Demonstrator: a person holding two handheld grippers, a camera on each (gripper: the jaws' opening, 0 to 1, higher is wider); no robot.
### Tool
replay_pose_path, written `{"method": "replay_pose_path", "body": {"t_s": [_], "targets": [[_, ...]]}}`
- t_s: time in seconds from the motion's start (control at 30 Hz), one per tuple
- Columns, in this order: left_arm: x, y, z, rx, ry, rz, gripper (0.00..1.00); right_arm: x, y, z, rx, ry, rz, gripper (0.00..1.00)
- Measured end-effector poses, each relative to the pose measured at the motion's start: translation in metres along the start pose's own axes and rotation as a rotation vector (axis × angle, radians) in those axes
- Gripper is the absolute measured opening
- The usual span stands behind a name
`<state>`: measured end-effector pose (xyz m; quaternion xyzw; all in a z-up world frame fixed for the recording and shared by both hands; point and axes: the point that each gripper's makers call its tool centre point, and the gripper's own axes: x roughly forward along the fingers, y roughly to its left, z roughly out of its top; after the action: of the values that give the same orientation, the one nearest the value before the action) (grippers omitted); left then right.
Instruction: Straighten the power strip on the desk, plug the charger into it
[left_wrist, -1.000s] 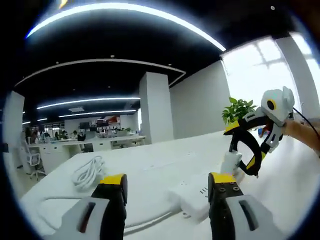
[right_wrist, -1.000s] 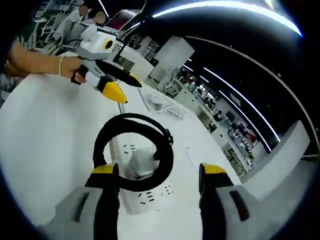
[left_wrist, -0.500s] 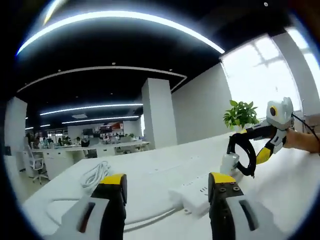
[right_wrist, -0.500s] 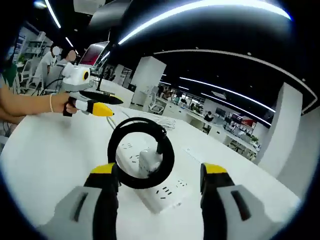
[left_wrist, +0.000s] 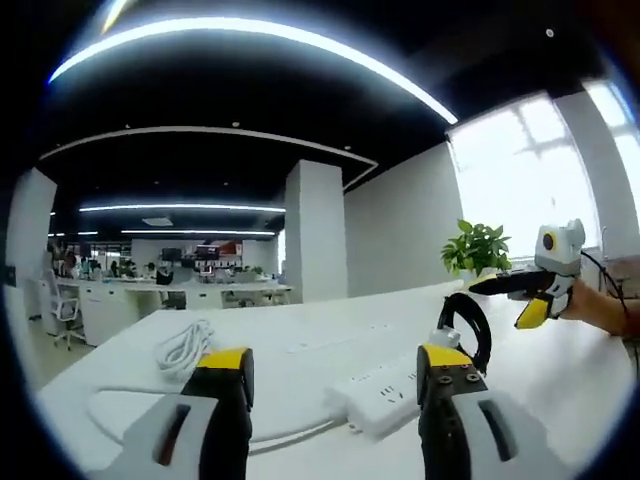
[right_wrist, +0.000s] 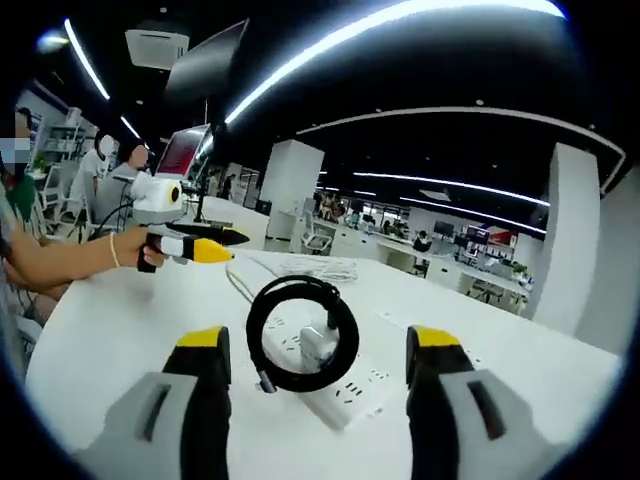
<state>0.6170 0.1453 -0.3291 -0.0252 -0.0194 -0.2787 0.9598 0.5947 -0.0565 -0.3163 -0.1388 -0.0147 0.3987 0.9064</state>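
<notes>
A white power strip (left_wrist: 385, 392) (right_wrist: 340, 388) lies flat on the white desk (left_wrist: 300, 370). A white charger (right_wrist: 318, 343) stands upright on its top face, ringed by its coiled black cable (left_wrist: 462, 322) (right_wrist: 268, 345). My left gripper (left_wrist: 335, 365) is open and empty, just short of the strip. Open and empty too, my right gripper (right_wrist: 320, 342) sits back from the charger. In the right gripper view the left gripper (right_wrist: 212, 245) hangs at the left in a hand. In the left gripper view the right gripper (left_wrist: 528, 290) hovers right of the charger.
The strip's white cord runs off along the desk to a loose coil (left_wrist: 183, 347) (right_wrist: 318, 268). A potted plant (left_wrist: 478, 246) stands at the desk's far edge by the window. A monitor (right_wrist: 186, 151) is behind the left gripper. Office desks and people fill the background.
My right gripper has drawn back from the charger, which stays standing on the strip with its cable loop. Both cameras have levelled out and sit lower to the desk.
</notes>
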Motion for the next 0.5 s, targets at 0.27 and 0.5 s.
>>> {"method": "replay_pose_path", "body": {"t_s": [0.27, 0.5], "targets": [[-0.003, 0.006, 0.007, -0.02, -0.006, 0.022, 0.67, -0.015, 0.007, 0.013, 0.124, -0.064, 0.029, 0.93], [0.001, 0.005, 0.017, 0.017, -0.057, 0.031, 0.69, -0.025, -0.002, 0.015, 0.16, -0.115, -0.004, 1.0]]}}
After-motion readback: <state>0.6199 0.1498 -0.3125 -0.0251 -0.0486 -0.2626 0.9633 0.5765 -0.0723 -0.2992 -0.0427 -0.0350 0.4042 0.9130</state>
